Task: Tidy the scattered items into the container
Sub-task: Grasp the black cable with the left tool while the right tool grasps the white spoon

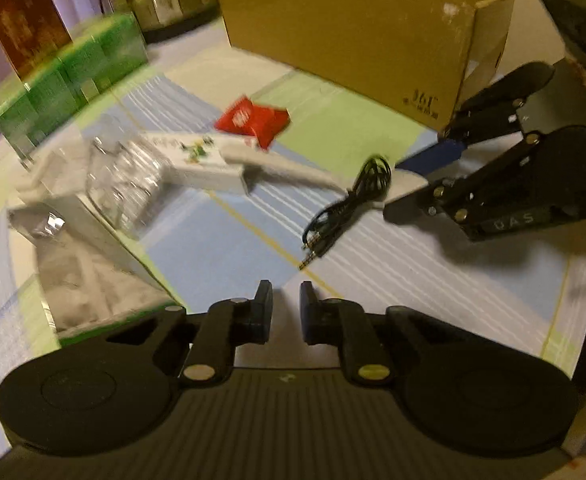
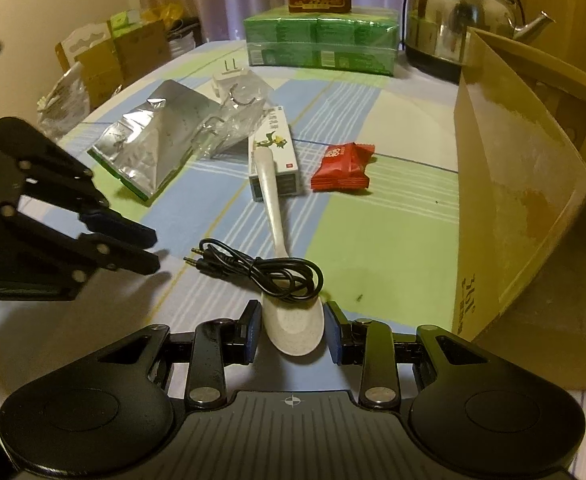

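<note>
Striped blue-and-green tablecloth (image 2: 377, 240) is seen bare at 3 o'clock, between the red sachet (image 2: 343, 168) and the cardboard box (image 2: 505, 184). Box contents cannot be told; its printed mark is unreadable. The right gripper (image 2: 291, 330) is held wide, pads (image 2: 335, 334) flanking the bowl of the white spoon (image 2: 289, 320) without contact. A black audio cable (image 2: 261, 270) is draped over the spoon. The left gripper (image 1: 286, 312) is set narrow and empty, near the cable plugs at 12 o'clock.
</note>
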`<state>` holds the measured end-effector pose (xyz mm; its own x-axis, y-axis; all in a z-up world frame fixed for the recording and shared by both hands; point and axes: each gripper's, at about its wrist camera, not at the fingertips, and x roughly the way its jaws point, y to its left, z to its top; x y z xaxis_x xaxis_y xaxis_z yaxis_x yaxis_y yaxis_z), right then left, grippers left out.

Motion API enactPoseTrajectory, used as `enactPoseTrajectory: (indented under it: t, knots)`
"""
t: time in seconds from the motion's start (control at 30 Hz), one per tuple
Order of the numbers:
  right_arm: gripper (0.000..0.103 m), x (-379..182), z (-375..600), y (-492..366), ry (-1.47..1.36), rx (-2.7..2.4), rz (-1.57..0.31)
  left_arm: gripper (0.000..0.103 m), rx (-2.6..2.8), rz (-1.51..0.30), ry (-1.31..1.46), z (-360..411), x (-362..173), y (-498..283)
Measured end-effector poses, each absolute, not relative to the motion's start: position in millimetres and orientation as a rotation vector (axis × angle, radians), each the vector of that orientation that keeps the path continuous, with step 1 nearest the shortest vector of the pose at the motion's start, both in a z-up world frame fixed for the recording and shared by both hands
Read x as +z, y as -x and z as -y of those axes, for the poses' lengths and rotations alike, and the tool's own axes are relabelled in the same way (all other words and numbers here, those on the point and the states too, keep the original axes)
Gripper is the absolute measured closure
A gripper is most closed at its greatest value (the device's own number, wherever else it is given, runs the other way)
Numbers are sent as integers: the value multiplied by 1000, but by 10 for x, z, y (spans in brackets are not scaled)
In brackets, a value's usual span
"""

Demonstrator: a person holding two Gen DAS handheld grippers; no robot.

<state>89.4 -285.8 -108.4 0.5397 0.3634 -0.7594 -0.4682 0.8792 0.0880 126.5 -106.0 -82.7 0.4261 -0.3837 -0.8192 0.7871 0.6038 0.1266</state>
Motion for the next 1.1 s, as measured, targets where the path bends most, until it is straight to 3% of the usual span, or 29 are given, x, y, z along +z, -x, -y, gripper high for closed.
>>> enactPoseTrajectory:
  t: [0.07,0.13,0.4,0.53,0.67,0.77,0.83,1.03,1.1]
  knots:
    - [72,-1079,2843,-883,130,503,-871,86,-805,-794,-563,1093,-806,-1233]
    - [72,-1081,2824,-868,145,506,-867,75,-832,-756,-595,1180,-818,-1232]
    - [72,-1108,2824,-863,178,502,-854,76,-942,-726,-673,1549,-996,-1359]
    - [72,-1107,2853,-900,153,477,-856,92,-914,-792,-631,1501,-974,-1367]
    - [72,-1099,2868,-913,129,461,-860,93,-779,-878,-587,1292,-930,-1291]
    - [72,-1095,2861,-895,124,462,-856,89,-763,-864,-521,1182,-840,-1229]
    - [72,-1097,2852,-880,128,461,-850,74,-766,-839,-504,1175,-800,-1214]
    - [70,-1112,2854,-875,133,455,-833,74,-789,-800,-570,1396,-904,-1305]
    - [61,-1119,2847,-882,137,457,-828,74,-791,-810,-580,1437,-968,-1336]
